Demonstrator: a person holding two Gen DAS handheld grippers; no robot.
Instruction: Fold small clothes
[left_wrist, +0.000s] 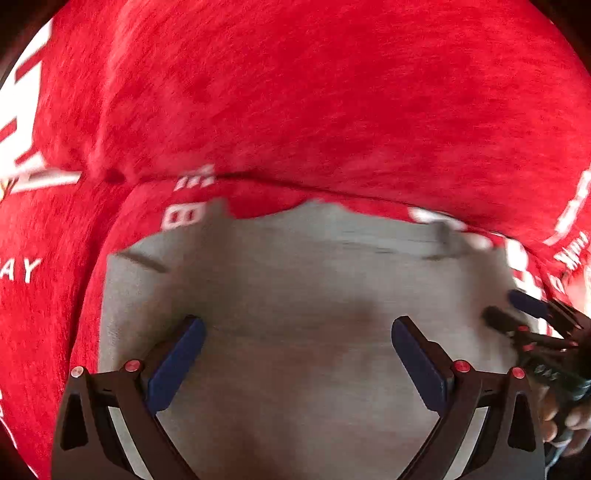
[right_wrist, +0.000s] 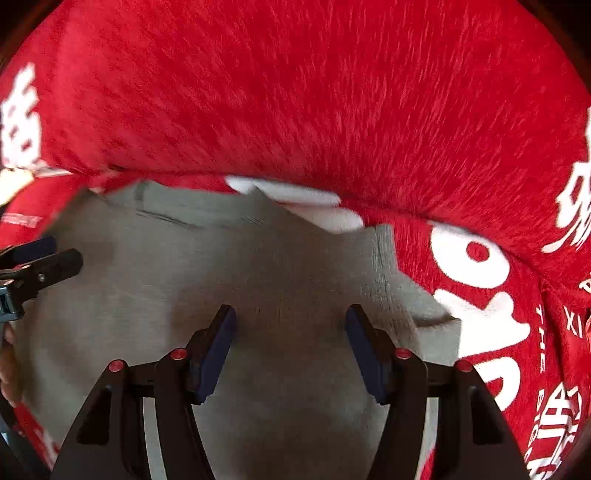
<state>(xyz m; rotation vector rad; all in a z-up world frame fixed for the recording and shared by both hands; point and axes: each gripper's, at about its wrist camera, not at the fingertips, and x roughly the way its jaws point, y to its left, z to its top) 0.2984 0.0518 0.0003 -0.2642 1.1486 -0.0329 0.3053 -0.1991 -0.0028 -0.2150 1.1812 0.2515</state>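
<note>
A grey garment lies flat on a red fleece blanket with white lettering. My left gripper is open and empty, hovering just over the grey cloth. My right gripper is open and empty too, over the same grey garment. The right gripper also shows at the right edge of the left wrist view, and the left gripper at the left edge of the right wrist view. The garment's far edge is uneven against the red blanket.
The red blanket surrounds the garment on all sides in both views. A person's fingers hold the right gripper's handle at the lower right of the left wrist view.
</note>
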